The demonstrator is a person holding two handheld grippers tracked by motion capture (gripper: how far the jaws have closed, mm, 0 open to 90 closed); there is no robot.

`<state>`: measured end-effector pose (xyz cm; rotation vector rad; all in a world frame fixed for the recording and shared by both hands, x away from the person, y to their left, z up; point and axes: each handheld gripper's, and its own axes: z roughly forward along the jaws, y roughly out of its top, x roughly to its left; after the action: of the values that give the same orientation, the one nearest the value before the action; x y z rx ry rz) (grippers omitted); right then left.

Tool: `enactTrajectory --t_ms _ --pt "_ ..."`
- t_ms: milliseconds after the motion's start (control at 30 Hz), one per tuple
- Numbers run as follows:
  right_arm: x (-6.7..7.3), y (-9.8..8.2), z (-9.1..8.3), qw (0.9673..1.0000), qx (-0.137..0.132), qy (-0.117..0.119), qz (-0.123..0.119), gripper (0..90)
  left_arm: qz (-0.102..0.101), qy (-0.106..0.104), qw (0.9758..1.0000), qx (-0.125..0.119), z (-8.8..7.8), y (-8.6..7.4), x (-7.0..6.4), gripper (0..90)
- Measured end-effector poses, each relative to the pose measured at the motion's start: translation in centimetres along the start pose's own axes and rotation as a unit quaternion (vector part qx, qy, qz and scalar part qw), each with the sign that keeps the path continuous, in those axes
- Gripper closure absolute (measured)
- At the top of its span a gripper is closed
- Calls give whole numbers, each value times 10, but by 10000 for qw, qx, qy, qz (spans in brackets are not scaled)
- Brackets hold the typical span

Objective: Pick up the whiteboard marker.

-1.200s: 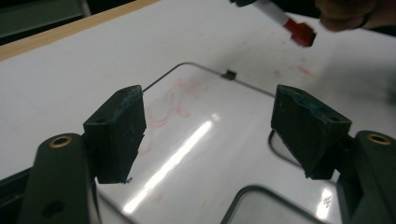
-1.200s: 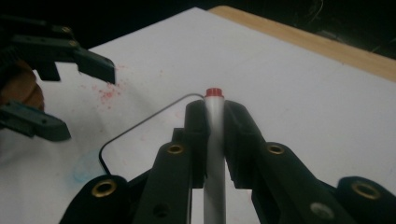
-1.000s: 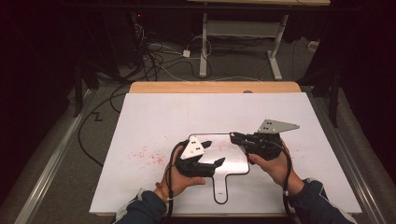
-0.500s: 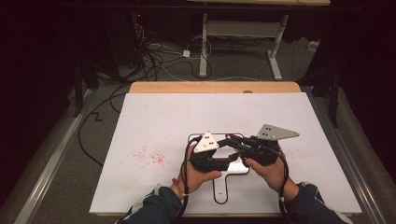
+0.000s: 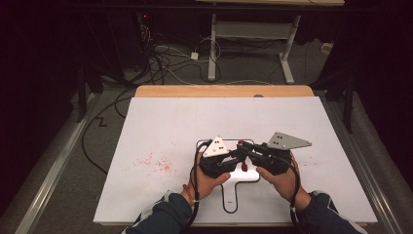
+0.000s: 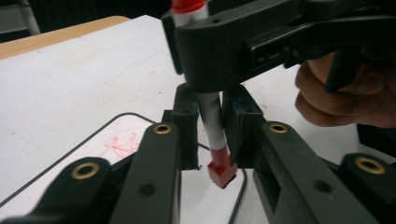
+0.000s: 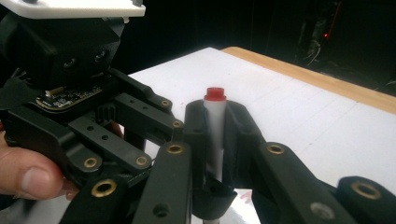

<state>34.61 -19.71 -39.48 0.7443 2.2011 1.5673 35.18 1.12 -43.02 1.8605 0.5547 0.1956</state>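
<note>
No words, numbers or labels can be read anywhere. The small whiteboard [image 5: 253, 175] has only red scribbles, and the table [image 5: 160, 126] only red marks.

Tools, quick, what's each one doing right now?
Left tool: jaws just closed on the marker, low, above its red cap.
Right tool: shut on the marker, higher up.

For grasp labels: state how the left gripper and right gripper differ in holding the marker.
The left gripper has just been closing its fingers on the marker low down, just above its red lower end; the right gripper clamps it higher, near its red top end. The left gripper's plate looks white, the right gripper's grey. Both are shut on the upright marker.
</note>
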Motion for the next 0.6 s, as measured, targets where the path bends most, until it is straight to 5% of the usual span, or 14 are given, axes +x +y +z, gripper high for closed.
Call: enactTrajectory --t_ms 200,500,600 --pt "2 0 -2 9999 25 -65 -86 790 154 28 9999 48 2 -1 3 781" --pt "-2 1 -19 9997 -79 -240 -76 592 268 162 9993 208 0 -3 8 781" --pt "-7 -1 -36 9987 -161 -432 -235 498 320 236 9989 229 -5 -4 12 781"
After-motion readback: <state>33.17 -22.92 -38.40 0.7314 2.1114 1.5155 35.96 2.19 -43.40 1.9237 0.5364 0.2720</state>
